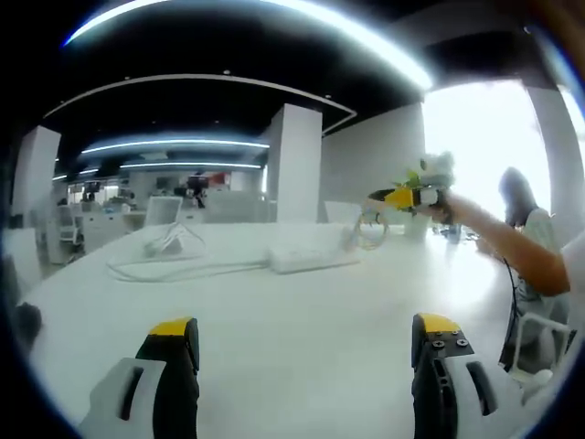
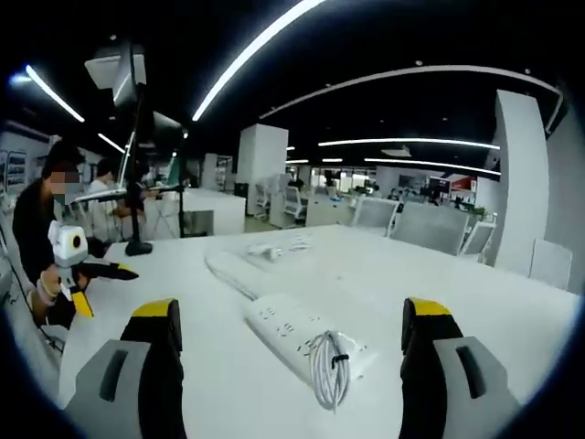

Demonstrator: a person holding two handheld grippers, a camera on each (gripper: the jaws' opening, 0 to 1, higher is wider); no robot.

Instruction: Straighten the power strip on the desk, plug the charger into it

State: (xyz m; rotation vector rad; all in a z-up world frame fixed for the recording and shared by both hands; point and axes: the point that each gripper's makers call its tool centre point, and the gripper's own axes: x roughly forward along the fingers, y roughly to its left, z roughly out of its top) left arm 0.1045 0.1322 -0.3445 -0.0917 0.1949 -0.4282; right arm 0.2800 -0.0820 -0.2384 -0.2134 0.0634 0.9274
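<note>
A white power strip (image 1: 311, 259) lies on the white desk (image 1: 274, 320), with its cable (image 1: 183, 268) running off to the left. In the right gripper view the power strip (image 2: 292, 334) lies at a slant between my jaws, and a bundled white cord (image 2: 331, 366) rests on its near end. A small white charger with a thin lead (image 2: 270, 248) lies farther back on the desk. My left gripper (image 1: 306, 334) is open above the bare desk. My right gripper (image 2: 288, 315) is open over the strip, not touching it. The other view of each shows the right gripper (image 1: 395, 197) and the left gripper (image 2: 108, 288) held in a person's hands.
A black stand (image 2: 137, 229) rises at the desk's left edge. A person's arm (image 1: 512, 251) reaches in from the right. White office chairs (image 2: 430, 224) line the far side of the desk, and white pillars (image 1: 297, 165) stand beyond.
</note>
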